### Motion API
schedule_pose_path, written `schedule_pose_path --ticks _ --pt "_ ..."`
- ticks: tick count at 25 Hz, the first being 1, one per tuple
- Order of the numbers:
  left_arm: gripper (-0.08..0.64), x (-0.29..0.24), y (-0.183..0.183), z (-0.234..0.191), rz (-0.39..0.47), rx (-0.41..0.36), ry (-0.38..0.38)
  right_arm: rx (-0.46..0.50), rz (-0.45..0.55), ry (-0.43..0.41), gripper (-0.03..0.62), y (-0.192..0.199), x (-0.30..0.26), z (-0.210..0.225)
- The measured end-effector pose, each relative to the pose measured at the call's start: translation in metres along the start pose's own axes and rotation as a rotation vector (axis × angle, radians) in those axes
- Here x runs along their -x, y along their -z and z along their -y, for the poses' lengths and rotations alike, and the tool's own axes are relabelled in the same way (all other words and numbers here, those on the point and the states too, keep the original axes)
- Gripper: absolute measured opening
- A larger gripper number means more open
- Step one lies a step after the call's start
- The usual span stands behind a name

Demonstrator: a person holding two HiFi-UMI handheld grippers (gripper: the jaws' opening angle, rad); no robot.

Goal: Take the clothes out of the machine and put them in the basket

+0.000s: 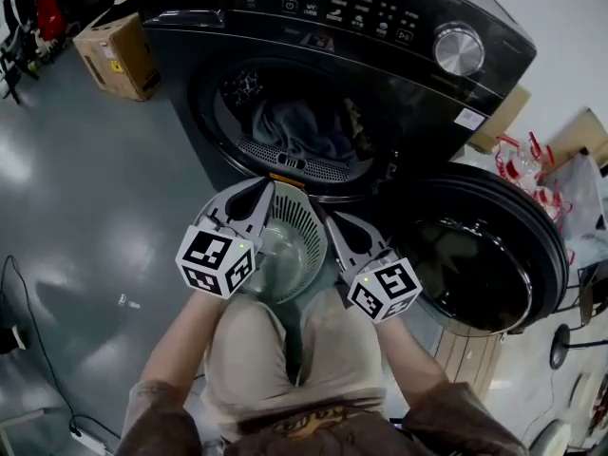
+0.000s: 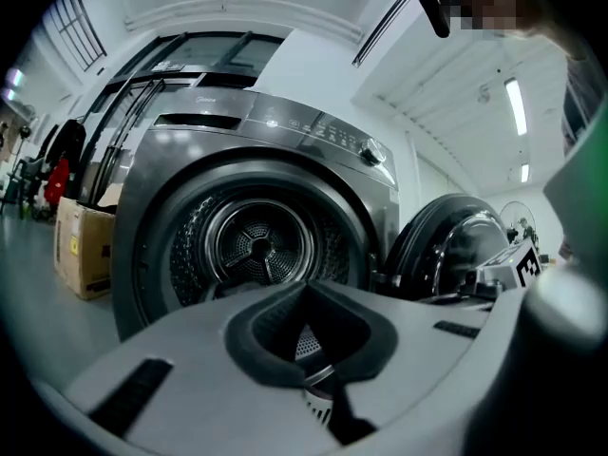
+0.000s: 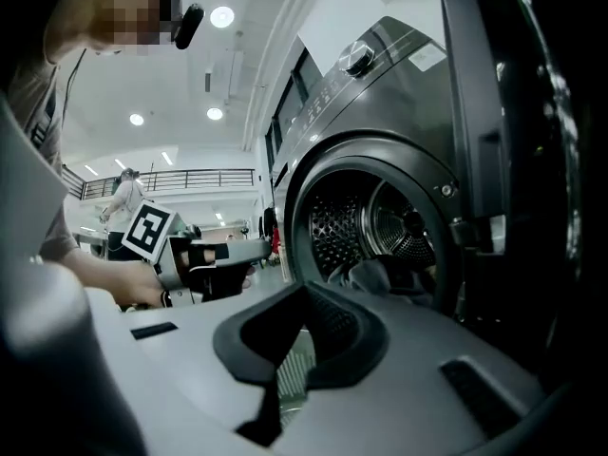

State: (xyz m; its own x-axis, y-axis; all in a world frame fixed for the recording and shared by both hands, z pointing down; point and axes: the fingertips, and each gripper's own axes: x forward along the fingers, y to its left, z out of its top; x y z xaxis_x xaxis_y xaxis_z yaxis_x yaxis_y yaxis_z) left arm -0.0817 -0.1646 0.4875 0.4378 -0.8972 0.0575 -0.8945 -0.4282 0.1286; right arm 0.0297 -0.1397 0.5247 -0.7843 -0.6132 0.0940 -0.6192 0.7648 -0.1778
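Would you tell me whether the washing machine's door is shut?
No, the door stands swung wide open to the right of the machine, with clothes visible inside.

A cardboard box stands on the glossy grey floor

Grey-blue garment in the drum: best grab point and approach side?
Pinch a raised fold on top of the garment. It lies heaped low in the drum just inside the opening, so the top folds are the easiest part to bite. Come straight in from the front, level. The door hangs open to the right, clear of that path.
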Motion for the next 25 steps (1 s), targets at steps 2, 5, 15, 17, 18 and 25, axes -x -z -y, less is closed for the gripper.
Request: schedule_pose_path --ticks 2,5,15,17,18,25 --pt "0.006 0.000 -0.001 0.004 0.002 -0.010 -0.009 0.000 0.002 0.008 -0.003 -0.001 0.004 0.003" --pt "0.053 -0.001 0.000 0.003 0.012 0.008 -0.037 0.005 0.005 0.009 -0.003 -0.004 0.010 0.005" --pt "0.480 -0.034 0.016 -0.015 0.008 0.046 -0.066 -0.017 0.006 0.030 -0.003 0.003 0.022 0.008" --pt "0.489 -0.051 0.025 -0.024 -0.019 0.038 -0.072 -0.019 0.004 0.030 -0.003 0.005 0.022 0.008" --pt "0.491 -0.061 0.030 -0.029 -0.033 0.032 -0.076 -0.019 0.002 0.031 -0.003 0.005 0.023 0.008" --pt "0.506 -0.129 0.069 -0.086 -0.120 0.045 -0.161 -0.011 -0.016 0.056 -0.003 0.012 0.030 0.010"
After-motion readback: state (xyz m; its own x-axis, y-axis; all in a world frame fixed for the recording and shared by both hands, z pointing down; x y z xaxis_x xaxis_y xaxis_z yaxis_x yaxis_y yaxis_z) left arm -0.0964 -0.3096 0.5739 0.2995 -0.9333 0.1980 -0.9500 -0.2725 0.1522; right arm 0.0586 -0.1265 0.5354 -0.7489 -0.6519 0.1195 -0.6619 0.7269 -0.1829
